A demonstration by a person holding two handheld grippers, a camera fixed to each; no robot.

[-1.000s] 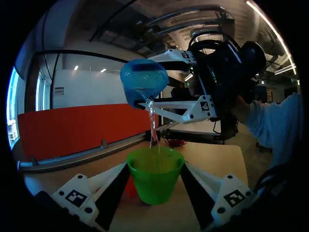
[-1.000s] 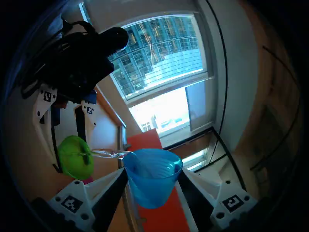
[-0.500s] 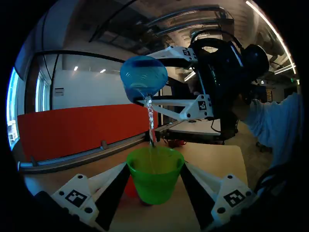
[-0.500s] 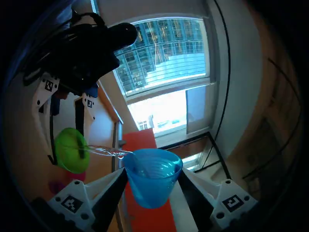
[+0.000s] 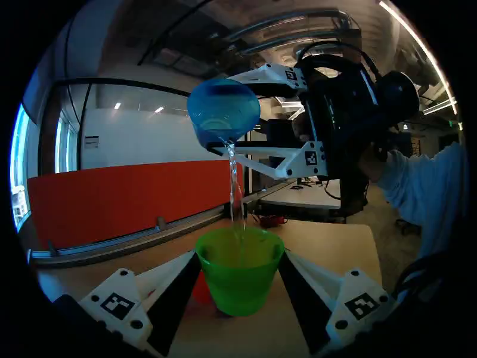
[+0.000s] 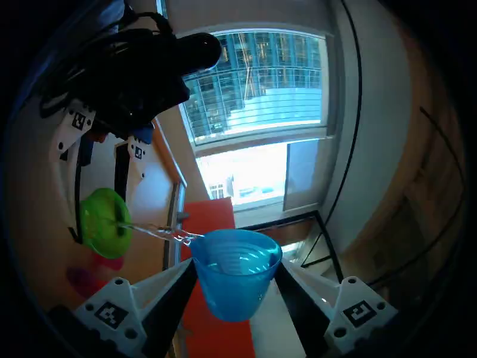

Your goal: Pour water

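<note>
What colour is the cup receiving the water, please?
The cup is green, seen best in the left gripper view.

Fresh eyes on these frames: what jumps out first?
A blue cup, tipped high in the right gripper, pours a thin water stream into the green cup gripped low by the left gripper. Behind them a red wall panel runs beyond the table.
</note>
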